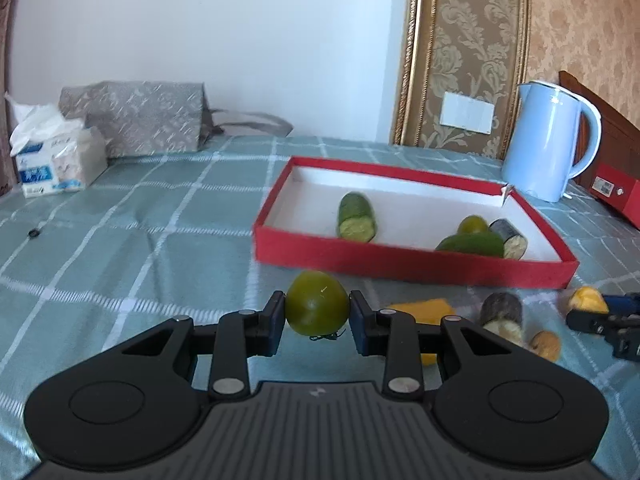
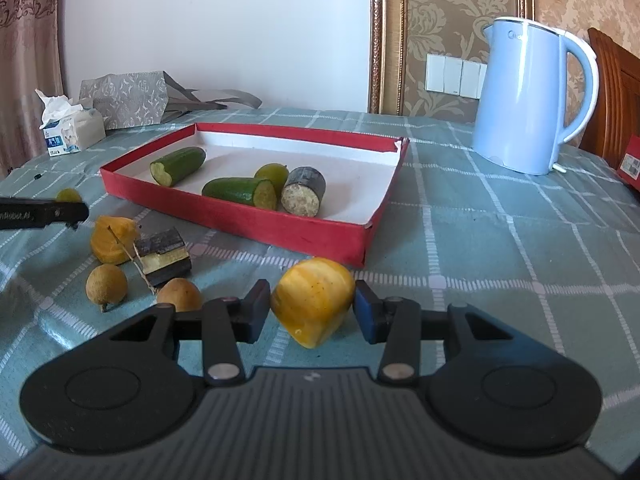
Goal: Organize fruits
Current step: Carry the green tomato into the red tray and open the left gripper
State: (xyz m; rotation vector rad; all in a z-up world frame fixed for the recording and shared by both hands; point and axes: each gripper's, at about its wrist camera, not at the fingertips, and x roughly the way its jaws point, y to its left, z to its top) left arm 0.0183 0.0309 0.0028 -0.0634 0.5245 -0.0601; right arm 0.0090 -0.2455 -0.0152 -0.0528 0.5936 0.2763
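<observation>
Left hand-held gripper [image 1: 317,318] clamps round green fruit [image 1: 316,302]; right [image 2: 312,308] grips yellow chunk [image 2: 313,300].

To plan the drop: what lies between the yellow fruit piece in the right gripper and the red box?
Only bare tablecloth between yellow fruit piece and red box, in the right wrist view.

Between your left gripper's [image 1: 317,312] matt black plastic fingers sits a smooth, glossy green fruit [image 1: 316,303]. Ahead of your right gripper [image 2: 312,306], the red box [image 2: 280,228] looks like matt cardboard lined with white paper; the checked tablecloth [image 2: 480,248] beneath is woven cloth.
</observation>
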